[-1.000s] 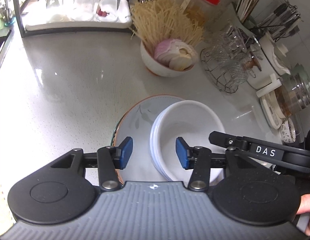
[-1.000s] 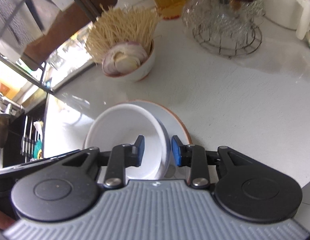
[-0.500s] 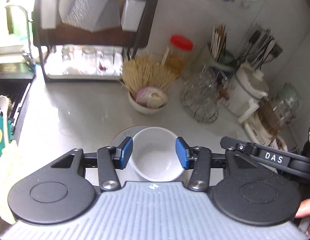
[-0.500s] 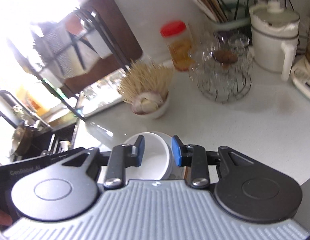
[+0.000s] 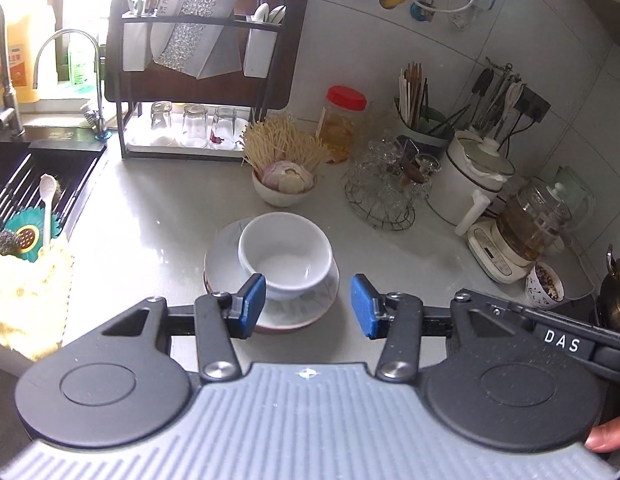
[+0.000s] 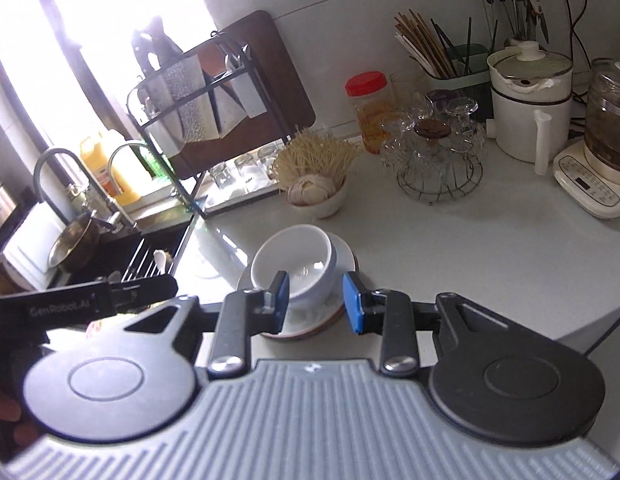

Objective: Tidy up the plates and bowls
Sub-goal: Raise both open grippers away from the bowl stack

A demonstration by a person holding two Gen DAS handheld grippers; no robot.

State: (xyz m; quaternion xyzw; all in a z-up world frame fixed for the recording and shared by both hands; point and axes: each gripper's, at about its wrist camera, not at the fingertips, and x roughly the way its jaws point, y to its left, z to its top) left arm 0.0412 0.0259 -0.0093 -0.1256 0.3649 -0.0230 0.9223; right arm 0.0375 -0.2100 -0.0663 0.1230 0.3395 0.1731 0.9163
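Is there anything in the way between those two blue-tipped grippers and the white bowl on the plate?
Nothing visible. The white bowl sits on the plate, with bare countertop around it. The left gripper and right gripper both face it, open and empty.

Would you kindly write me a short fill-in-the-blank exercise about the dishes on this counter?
1. The white bowl sits on the ____.
2. The jar by the wall has a ____ lid.
3. The three upturned glasses stand on the rack's ____ shelf.
4. Both the left gripper and the right gripper hold ____.

Missing words: plate; red; bottom; nothing
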